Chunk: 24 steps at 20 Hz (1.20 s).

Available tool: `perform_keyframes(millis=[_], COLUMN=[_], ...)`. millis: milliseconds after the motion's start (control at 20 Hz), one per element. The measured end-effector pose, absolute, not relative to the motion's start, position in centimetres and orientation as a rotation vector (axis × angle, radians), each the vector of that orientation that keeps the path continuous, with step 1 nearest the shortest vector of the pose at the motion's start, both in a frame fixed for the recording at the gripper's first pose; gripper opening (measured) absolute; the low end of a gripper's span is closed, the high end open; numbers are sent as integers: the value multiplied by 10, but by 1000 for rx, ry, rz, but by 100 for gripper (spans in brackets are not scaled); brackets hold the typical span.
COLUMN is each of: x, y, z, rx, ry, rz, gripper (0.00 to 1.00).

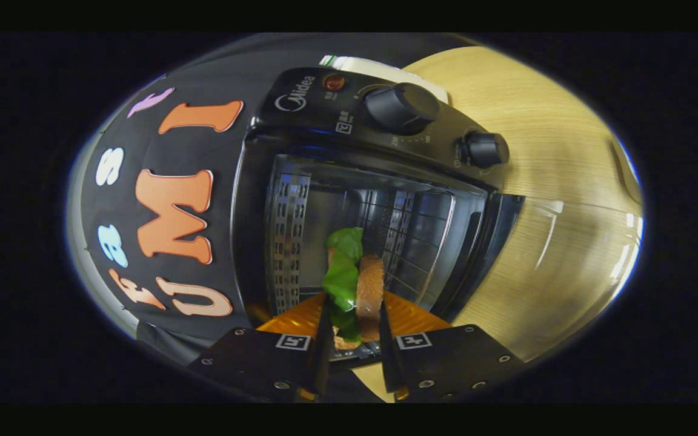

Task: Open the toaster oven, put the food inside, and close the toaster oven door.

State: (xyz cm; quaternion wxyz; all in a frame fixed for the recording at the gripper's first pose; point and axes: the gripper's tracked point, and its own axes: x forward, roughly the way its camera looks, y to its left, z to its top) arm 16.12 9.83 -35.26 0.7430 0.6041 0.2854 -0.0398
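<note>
Wood-grain tabletop [567,200] carries the toaster oven [379,181], door [494,254] swung open. My gripper [352,351] is clamped on the food [355,284] (green leaf against brown bread slices), both fingers pressing its sides, the piece standing just ahead of the cavity mouth. To insert it well, I would advance straight along the finger axis, keep clear of the rack walls, and separate the fingers only once the food sits on the rack.
</note>
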Motion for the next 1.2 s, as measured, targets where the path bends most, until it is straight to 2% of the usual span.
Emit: perform_keyframes(millis=[200,300,500,650,1000,1200], x=[156,152,137,132,86,41], y=[95,95,93,96,94,78], z=[-362,-363,-368,-367,-357,-343], rx=[1327,1292,1249,1249,1085,814], ry=[642,645,686,696,748,745], rz=[-192,-210,-244,-232,-165,-113], gripper=[42,57,69,96,99,98])
